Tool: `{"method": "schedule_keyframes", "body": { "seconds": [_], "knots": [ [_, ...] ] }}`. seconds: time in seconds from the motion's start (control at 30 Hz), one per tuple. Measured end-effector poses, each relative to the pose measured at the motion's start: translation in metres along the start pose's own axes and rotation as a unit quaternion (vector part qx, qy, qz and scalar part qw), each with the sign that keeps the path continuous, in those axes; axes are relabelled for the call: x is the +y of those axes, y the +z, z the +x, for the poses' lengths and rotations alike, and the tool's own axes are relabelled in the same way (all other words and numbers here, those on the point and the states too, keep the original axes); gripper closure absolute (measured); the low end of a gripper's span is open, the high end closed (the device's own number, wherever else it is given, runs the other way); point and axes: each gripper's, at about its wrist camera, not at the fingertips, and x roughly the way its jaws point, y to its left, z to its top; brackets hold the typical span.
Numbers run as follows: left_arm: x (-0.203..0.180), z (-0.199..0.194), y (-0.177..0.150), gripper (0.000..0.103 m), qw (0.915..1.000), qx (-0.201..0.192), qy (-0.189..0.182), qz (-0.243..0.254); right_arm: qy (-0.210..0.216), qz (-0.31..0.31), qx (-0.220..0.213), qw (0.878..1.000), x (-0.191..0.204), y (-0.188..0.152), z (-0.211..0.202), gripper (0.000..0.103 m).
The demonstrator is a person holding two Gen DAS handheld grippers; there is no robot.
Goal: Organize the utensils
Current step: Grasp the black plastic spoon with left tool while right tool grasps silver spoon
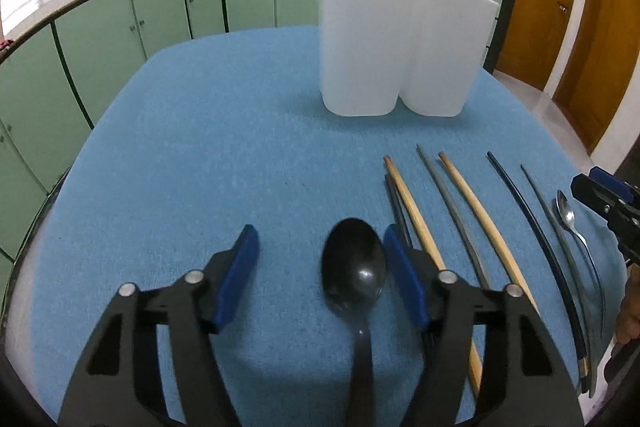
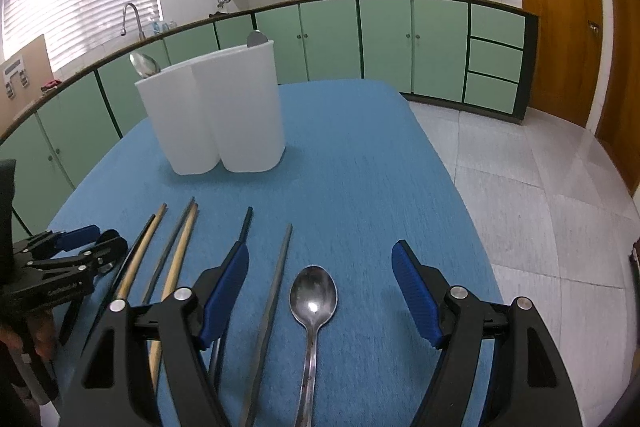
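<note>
Fingers of my left gripper (image 1: 320, 267) stand apart and angle down over the blue table (image 1: 200, 155), straddling the bowl of a black spoon (image 1: 353, 265). Its right pad (image 1: 404, 279) sits just beside the bowl; I cannot tell whether it touches. The left pad is well clear. That spoon's long axis runs toward the camera, bowl pointing away, and its handle is cut off at the bottom edge. To the right, chopsticks (image 1: 476, 203) lie in a loose row, tips pointing toward the white utensil holder (image 1: 400, 43); their near ends are hidden behind the finger frame. A metal spoon (image 1: 570, 223) lies at the far right beside my right gripper (image 1: 600, 199), which is cropped by the frame.

From the right wrist view, my right gripper (image 2: 320, 291) also angles down, fingers spread wide and touching nothing. The metal spoon (image 2: 313, 297) lies between them on the table (image 2: 360, 167), bowl away, handle running off the bottom edge. A grey chopstick (image 2: 276, 287) lies just left of it. My left gripper (image 2: 72, 247) shows at the left edge, partly cut off.
</note>
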Motion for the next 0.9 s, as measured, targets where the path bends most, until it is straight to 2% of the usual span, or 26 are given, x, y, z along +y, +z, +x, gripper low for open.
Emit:
{"method": "schedule_keyframes", "body": {
  "seconds": [0.1,0.4,0.9],
  "knots": [
    [0.0,0.001,0.0,0.043,1.0,0.002,0.0,0.002,0.0,0.0,0.002,1.0,0.0,0.0,0.0,0.03],
    [-0.003,0.0,-0.001,0.07,1.0,-0.001,-0.006,0.005,-0.008,-0.016,0.028,0.999,0.005,-0.006,0.003,0.031],
    [0.001,-0.01,-0.003,0.07,0.9998,-0.013,-0.013,-0.006,-0.008,-0.02,0.065,0.998,0.004,-0.01,0.013,0.057]
  ]
}}
